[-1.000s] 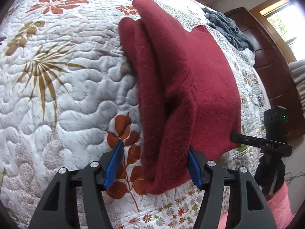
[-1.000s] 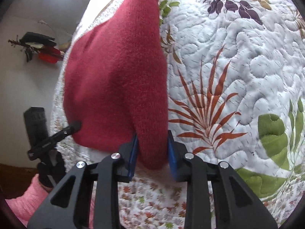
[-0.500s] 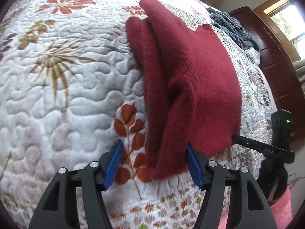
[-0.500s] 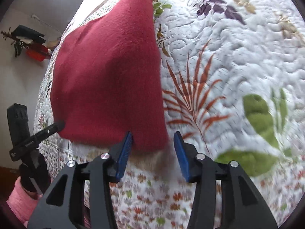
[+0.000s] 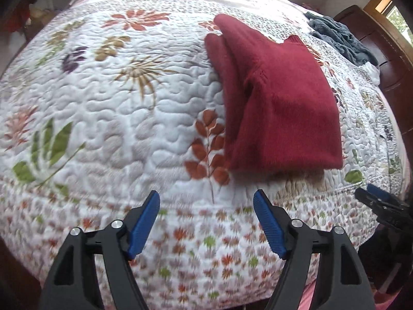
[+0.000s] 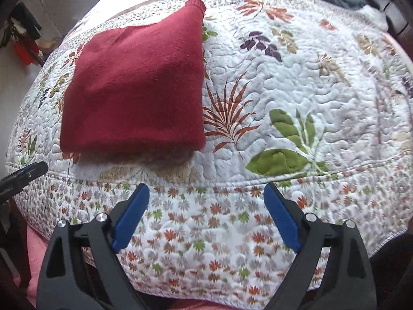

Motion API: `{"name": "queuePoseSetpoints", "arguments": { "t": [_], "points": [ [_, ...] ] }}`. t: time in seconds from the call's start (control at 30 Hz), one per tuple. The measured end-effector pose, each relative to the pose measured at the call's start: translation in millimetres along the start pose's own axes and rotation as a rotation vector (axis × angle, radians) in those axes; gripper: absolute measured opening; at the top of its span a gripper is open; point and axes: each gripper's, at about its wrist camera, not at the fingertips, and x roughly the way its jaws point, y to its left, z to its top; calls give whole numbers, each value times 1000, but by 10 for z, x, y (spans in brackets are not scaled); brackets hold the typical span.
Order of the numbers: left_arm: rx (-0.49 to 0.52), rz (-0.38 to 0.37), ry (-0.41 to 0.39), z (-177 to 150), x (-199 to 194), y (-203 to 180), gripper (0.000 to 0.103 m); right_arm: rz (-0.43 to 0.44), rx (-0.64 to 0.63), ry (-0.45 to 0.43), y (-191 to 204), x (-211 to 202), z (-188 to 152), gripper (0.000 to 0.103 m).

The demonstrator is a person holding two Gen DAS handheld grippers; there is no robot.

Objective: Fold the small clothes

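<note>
A dark red knitted sweater (image 5: pixel 278 108) lies folded on the flowered quilt (image 5: pixel 124 118), its sleeves tucked along the left side. In the right wrist view the same sweater (image 6: pixel 136 95) shows as a flat folded block. My left gripper (image 5: pixel 206 206) is open, pulled back near the bed's front edge, a short way below the sweater's lower hem. My right gripper (image 6: pixel 206 199) is also open and holds nothing, below and right of the sweater. The right gripper's tip (image 5: pixel 374 199) shows at the right of the left wrist view.
A grey-blue garment (image 5: pixel 338 38) lies crumpled at the bed's far right corner, beside a dark wooden dresser (image 5: pixel 387 59). The quilt's border (image 6: pixel 206 222) drops over the near bed edge. A red object (image 6: pixel 25 49) stands on the floor at the far left.
Both grippers opened, let go of the sweater's lower hem and drew back toward the bed edge. The sweater now lies flat and free on the quilt.
</note>
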Motion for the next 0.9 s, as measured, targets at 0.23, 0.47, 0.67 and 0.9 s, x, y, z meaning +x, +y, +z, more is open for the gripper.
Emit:
{"name": "queuePoseSetpoints", "arguments": {
  "t": [0.23, 0.47, 0.67, 0.9],
  "points": [
    [-3, 84, -39, -166, -308, -70, 81, -42, -6, -6, 144, -213, -72, 91],
    [20, 108, -72, -257, -604, -203, 86, -73, -8, -26, 242, -508, -110, 94],
    [39, 118, -93, -302, -794, -327, 88, -102, -9, -59, 320, -797, -112, 97],
    [38, 139, -129, -330, -1007, -419, 88, -110, -11, -86, 398, -1057, -84, 98]
  ]
}}
